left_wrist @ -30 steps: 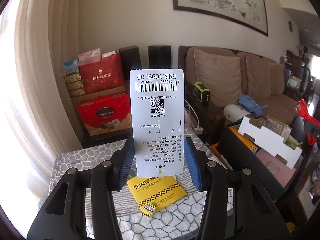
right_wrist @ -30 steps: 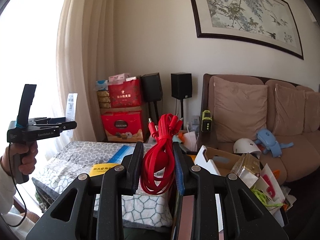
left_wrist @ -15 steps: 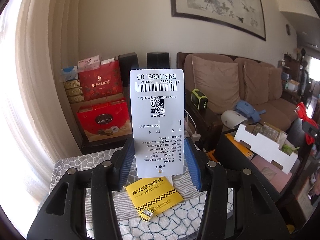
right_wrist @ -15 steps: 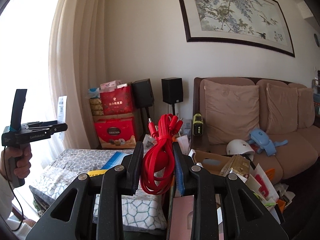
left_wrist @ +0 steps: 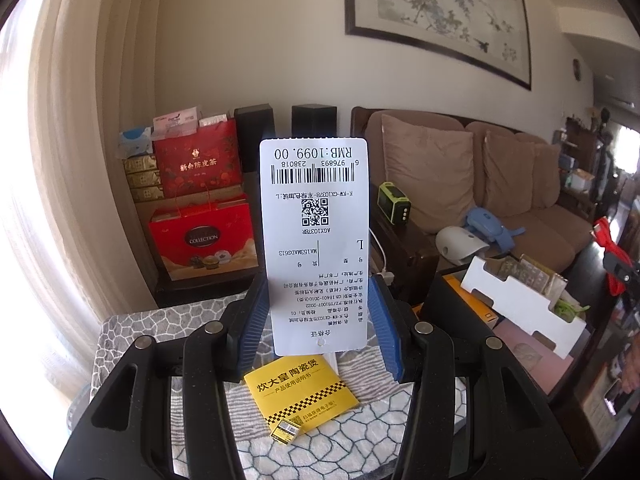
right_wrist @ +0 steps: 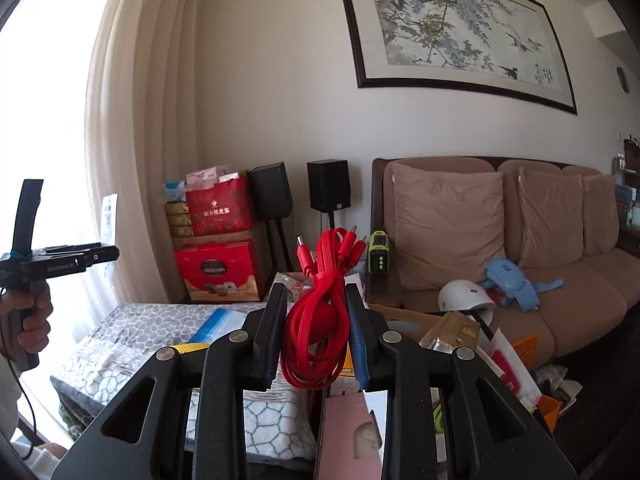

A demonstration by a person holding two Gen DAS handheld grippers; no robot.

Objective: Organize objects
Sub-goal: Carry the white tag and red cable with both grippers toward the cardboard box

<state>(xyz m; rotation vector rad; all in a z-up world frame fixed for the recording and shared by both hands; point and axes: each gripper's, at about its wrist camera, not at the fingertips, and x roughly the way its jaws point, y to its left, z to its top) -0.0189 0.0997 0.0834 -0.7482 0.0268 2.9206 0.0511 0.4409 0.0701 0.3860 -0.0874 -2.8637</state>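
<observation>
Both tongs loaded and held clear above the table, apparently awaiting sorting.

One white price tag (left_wrist: 318, 240) stands upright, pinched edgewise in the left gripper (left_wrist: 318, 320), print facing the camera. One coiled red cable (right_wrist: 318, 332) is squeezed between the pads of the right gripper (right_wrist: 318, 336), plugs up. Below: one yellow manual (left_wrist: 304, 394) on the patterned table cover (left_wrist: 132, 328); the open cardboard box (left_wrist: 520, 304) probably serves as the destination.

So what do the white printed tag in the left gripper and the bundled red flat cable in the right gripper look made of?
White printed tag: likely smooth matte card; it stands up stiff and flat, with a punched hole. Bundled red flat cable: apparently rubbery plastic with a slight sheen; its loops bend softly.
</observation>
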